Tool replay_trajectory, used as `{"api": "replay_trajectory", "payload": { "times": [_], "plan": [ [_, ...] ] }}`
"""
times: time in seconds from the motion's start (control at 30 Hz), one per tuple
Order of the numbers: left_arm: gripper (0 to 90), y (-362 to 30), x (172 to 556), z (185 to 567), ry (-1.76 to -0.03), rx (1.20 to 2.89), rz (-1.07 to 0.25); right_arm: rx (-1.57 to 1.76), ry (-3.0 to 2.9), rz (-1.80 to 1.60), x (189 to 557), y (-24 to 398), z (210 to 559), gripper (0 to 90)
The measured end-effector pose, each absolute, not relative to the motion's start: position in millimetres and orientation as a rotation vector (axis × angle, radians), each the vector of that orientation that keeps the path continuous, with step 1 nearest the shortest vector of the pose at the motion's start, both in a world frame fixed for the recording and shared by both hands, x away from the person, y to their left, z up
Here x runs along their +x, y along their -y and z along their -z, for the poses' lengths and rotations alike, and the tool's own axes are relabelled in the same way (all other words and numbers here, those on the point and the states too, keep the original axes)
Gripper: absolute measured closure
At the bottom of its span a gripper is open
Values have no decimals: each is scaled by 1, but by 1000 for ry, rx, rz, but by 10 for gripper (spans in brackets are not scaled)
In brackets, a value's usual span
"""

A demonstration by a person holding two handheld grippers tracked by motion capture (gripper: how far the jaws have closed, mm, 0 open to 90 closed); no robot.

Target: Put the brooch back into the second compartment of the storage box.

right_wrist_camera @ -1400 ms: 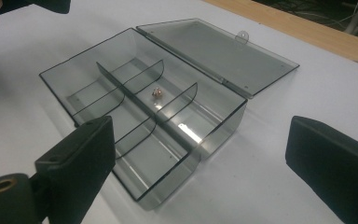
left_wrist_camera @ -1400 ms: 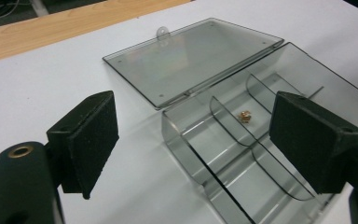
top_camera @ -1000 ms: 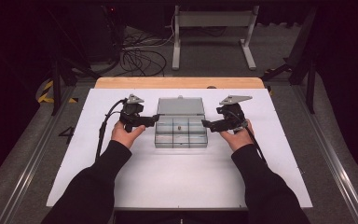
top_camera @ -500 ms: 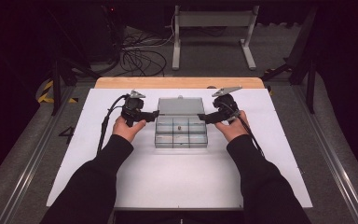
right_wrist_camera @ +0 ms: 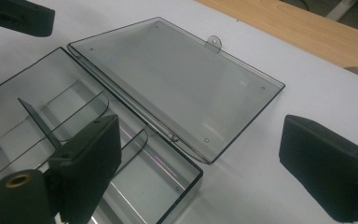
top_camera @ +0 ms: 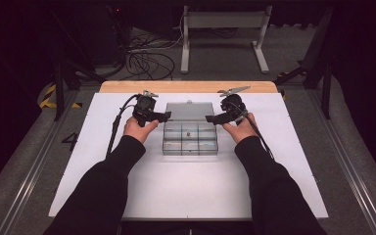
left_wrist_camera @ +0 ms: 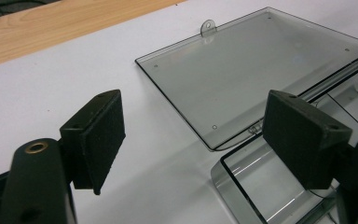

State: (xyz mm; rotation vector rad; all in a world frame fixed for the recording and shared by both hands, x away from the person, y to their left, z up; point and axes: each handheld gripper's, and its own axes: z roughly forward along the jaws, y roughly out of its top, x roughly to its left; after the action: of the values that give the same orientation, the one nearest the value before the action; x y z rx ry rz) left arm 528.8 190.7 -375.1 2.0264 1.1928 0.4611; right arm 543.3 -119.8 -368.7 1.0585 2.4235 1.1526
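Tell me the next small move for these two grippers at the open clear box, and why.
Probably bring both grippers inward to the lid's side edges. The lid lies flat open behind the clear box, and the left gripper and right gripper flank it, jaws open and empty, so they look set to lift it shut.

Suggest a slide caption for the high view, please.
Open left gripper and right gripper flank a clear compartment box, lid laid flat.

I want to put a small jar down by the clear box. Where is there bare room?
The white sheet is bare between the box and the near edge, between the forearms. It is crowded beside the open lid, where the left claw and right claw flank it.
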Motion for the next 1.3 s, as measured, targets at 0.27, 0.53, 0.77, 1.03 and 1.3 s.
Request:
{"api": "replay_trajectory", "payload": {
  "times": [0.27, 0.53, 0.77, 1.03, 1.3],
  "plan": [
    [216, -184, 541, 382, -1240, 2031, -409, 1091, -2471, -1136, 555, 114, 376, 131],
    [216, -179, 550, 390, -1302, 2036, -325, 1121, -2523, -1128, 563, 107, 386, 114],
    [205, -176, 555, 394, -1345, 2013, -264, 1154, -2548, -1129, 567, 104, 392, 93],
    [199, -175, 559, 399, -1385, 2001, -225, 1164, -2558, -1119, 569, 100, 398, 88],
    [172, -175, 563, 403, -1406, 1985, -203, 1180, -2570, -1082, 571, 99, 404, 76]
  ]
}}
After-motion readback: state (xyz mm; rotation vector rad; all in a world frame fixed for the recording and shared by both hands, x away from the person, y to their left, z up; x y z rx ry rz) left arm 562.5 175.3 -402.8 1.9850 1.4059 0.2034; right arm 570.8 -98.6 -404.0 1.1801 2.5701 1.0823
